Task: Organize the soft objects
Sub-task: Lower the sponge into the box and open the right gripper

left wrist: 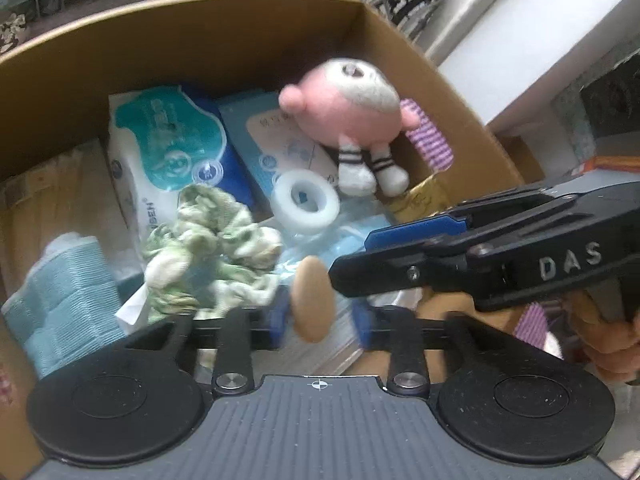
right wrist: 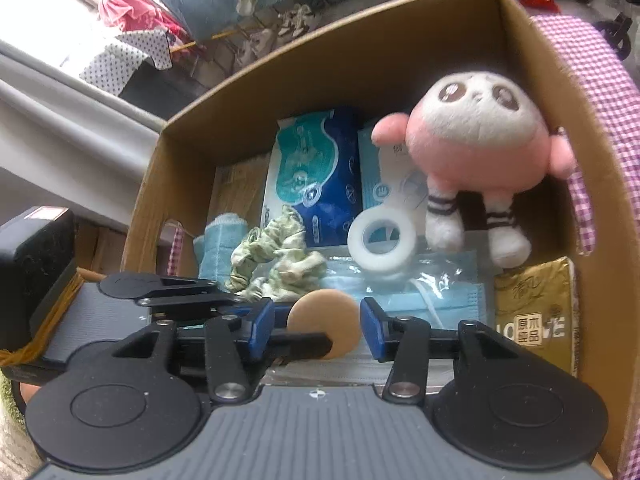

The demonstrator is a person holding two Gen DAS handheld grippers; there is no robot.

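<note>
A round tan powder puff (left wrist: 313,300) (right wrist: 324,320) hangs low over the open cardboard box (left wrist: 200,36) (right wrist: 320,72). It sits between the blue fingertips of my left gripper (left wrist: 319,322), edge-on, with a gap on both sides. In the right wrist view it lies face-on between the fingers of my right gripper (right wrist: 317,330), with no pad visibly pressing it. Both grippers stand open side by side. The right gripper (left wrist: 356,256) reaches in from the right and the left gripper (right wrist: 236,304) from the left. Behind them lie a pink plush doll (left wrist: 352,116) (right wrist: 476,148) and a green scrunchie (left wrist: 212,248) (right wrist: 276,256).
The box also holds a white tape roll (left wrist: 306,204) (right wrist: 382,244), wet-wipe packs (left wrist: 168,148) (right wrist: 308,172), a folded blue towel (left wrist: 68,292) (right wrist: 220,240), bagged face masks (right wrist: 440,292) and a yellow tissue pack (right wrist: 532,308). Purple checked cloth (right wrist: 592,80) drapes outside its right wall.
</note>
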